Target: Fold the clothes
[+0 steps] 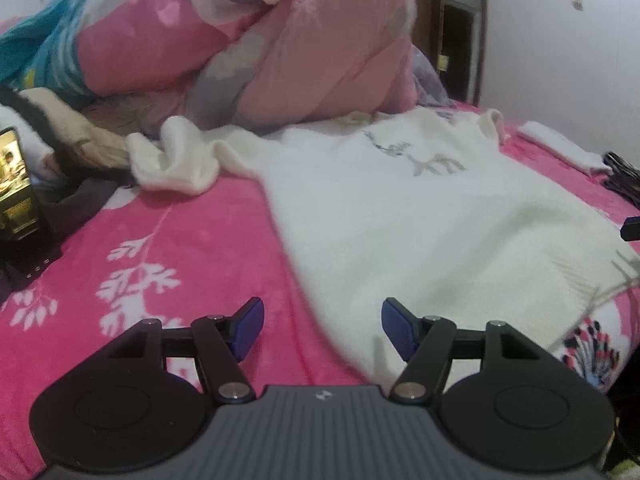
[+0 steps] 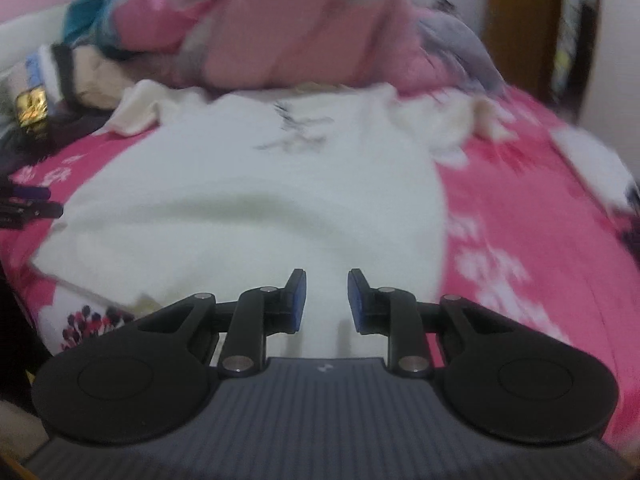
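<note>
A white sweater (image 1: 400, 208) lies spread on the bed, on a pink blanket (image 1: 160, 248) printed with white leaf sprigs; a grey embroidered motif (image 1: 416, 156) sits near its chest, and one sleeve (image 1: 172, 160) lies bunched out toward ten o'clock in the left wrist view. Behind it, at twelve o'clock, a pink, white and grey quilt (image 1: 312, 52) is heaped up; a teal cloth (image 1: 36, 52) shows at ten o'clock beside it.

The left gripper (image 1: 322, 330) hovers over the near left edge of the sweater with its jaws standing well apart; the blue pads (image 1: 250, 328) press on nothing, one over the blanket and one over the white knit.

The right gripper (image 2: 322, 300) hangs over the sweater's (image 2: 248, 200) near hem; its jaws stand only a little apart, with a clear gap between the pads (image 2: 298, 300) and no cloth pinched in them; this view is blurred. A folded white cloth (image 2: 592, 160) lies at two o'clock on the blanket (image 2: 520, 240).
</note>
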### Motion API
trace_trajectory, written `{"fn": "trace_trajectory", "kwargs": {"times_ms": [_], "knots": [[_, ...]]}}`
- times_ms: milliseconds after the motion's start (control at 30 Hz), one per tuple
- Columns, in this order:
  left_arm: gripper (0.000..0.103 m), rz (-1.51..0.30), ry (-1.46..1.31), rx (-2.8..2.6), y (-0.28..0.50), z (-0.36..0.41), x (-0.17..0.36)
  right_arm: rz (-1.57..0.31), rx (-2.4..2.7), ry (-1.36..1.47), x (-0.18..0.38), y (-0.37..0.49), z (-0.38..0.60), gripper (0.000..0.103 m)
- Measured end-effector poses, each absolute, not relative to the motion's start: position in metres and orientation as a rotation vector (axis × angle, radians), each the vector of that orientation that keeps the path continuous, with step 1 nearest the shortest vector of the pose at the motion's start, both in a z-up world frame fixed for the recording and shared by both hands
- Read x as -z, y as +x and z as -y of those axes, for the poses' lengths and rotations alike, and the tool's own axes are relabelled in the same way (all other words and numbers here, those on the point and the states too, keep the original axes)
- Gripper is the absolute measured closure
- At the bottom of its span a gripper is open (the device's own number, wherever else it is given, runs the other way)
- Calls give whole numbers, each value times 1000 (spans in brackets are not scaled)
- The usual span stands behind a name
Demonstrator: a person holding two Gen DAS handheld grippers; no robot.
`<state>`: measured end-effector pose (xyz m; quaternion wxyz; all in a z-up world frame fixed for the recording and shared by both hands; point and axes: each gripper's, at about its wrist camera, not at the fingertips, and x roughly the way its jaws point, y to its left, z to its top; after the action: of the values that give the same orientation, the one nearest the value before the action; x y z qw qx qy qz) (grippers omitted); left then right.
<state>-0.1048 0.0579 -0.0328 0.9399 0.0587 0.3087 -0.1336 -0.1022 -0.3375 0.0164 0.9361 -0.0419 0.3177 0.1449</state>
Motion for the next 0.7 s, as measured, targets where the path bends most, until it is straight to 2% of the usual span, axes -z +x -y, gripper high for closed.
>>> {"fn": "trace_trajectory", "kwargs": {"times_ms": [167, 333, 500, 633, 700], "knots": [[36, -662, 244, 264, -105, -31, 46, -689, -358, -178, 1, -101, 328, 81], [35, -679, 202, 259, -103, -37, 49, -726, -301, -211, 23, -67, 333, 84], [37, -699, 152, 243, -109, -48, 39, -733, -248, 111, 8, -68, 384, 82], [37, -752, -27, 243, -116, -73, 28, -789, -243, 434, 14, -79, 430, 78], [41, -795, -138, 257, -120, -85, 27, -842, -263, 593, 27, -84, 445, 76]]}}
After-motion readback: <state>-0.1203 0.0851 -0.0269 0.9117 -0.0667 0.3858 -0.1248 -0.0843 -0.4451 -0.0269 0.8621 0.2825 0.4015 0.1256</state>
